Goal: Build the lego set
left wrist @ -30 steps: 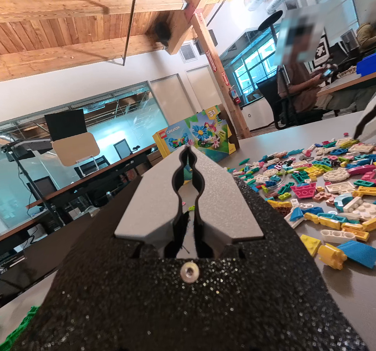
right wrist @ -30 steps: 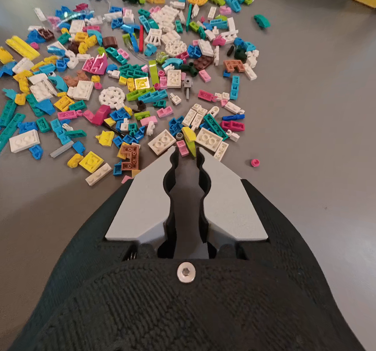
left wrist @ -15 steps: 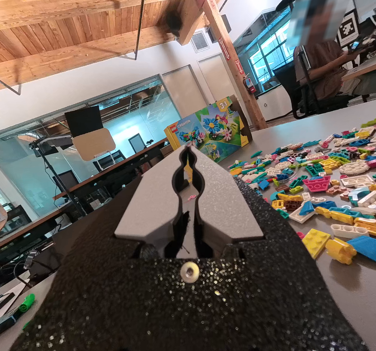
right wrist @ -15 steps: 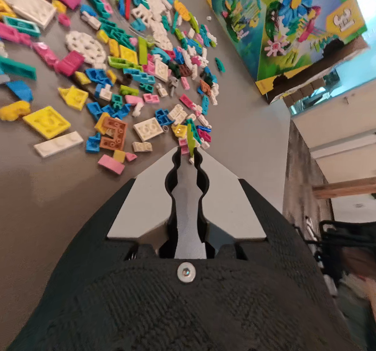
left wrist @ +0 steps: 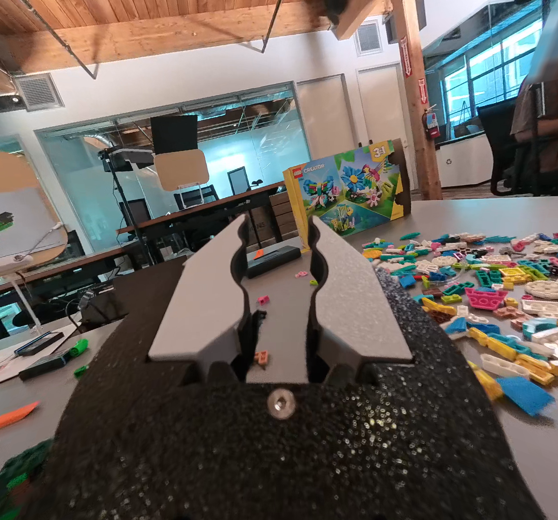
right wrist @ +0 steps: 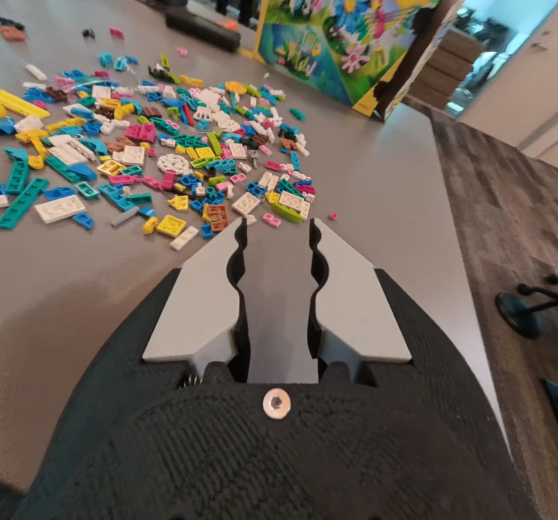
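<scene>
A pile of loose lego pieces (right wrist: 169, 149) in many colours lies on the grey table (right wrist: 377, 173). It also shows in the left wrist view (left wrist: 483, 279), to the right of my left gripper. My left gripper (left wrist: 277, 224) is open and empty, above the table left of the pile. A small orange piece (left wrist: 261, 357) and a pink piece (left wrist: 263, 300) lie on the table between its fingers. My right gripper (right wrist: 275, 224) is open and empty, just short of the pile's near right edge. A lime green slope piece (right wrist: 287, 212) lies right in front of it.
The lego set's box (left wrist: 347, 191) stands at the back of the table and also shows in the right wrist view (right wrist: 341, 31). A black bar (left wrist: 273, 258) lies left of the box. The table's right edge (right wrist: 447, 203) drops to carpet. A seated person (left wrist: 537, 131) is far right. The tips of one gripper are about 35 cm away from the tips of the other.
Both grippers opened. The right gripper let go of the lime green piece, which now lies at the pile's edge, and swung back level. The left gripper turned left and lowered.
</scene>
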The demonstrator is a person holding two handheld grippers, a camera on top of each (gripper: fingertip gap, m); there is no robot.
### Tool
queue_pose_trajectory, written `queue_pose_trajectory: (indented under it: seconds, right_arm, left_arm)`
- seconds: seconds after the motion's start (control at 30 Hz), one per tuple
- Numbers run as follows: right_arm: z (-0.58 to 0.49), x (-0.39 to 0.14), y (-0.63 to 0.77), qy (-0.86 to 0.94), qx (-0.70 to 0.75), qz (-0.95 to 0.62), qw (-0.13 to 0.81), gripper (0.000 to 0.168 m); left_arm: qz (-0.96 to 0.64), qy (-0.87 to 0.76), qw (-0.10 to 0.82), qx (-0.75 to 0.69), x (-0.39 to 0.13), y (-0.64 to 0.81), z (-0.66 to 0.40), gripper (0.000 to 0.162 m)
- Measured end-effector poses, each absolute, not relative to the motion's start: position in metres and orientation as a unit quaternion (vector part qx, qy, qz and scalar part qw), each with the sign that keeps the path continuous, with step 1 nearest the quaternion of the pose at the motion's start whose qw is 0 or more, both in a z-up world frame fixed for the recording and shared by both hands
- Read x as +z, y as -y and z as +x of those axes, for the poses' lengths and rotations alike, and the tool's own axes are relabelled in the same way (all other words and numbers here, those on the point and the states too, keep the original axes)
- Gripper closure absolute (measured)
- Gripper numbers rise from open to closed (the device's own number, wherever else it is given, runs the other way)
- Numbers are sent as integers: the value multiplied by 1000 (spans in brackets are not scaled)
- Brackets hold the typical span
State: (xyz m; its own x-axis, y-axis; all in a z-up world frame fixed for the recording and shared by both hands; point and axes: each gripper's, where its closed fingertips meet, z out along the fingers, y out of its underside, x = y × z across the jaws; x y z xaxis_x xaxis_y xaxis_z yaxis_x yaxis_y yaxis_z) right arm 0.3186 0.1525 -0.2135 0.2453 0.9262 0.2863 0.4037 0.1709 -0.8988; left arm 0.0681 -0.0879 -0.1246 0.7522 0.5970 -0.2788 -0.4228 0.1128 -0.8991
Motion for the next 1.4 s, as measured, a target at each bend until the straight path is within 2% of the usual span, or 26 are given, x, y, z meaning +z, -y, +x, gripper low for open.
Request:
queue_pose_trajectory:
  seconds: [0.07,0.2,0.4,0.5,0.83,1.1,1.4]
  right_arm:
    - [334,-206,-137,534,247,-593,550,128]
    - [367,-176,-97,466,271,-589,602,126]
    - [426,-117,-56,386,313,-563,661,128]
    - [445,-94,-41,350,340,-532,691,136]
    - [431,-61,20,381,385,-479,690,131]
    - [409,-66,58,441,365,-443,690,127]
    - [420,-95,36,449,336,-472,680,126]
  left_arm:
    - [-580,75,738,338,-128,93,80,120]
    - [-572,90,747,326,-122,131,108,118]
    - [-522,169,754,362,-95,290,154,116]
    - [-496,252,739,379,-89,385,171,112]
    - [-402,373,707,446,-83,594,227,110]
    - [-367,347,724,470,-62,595,238,116]
    - [-474,317,710,412,-99,508,205,99]
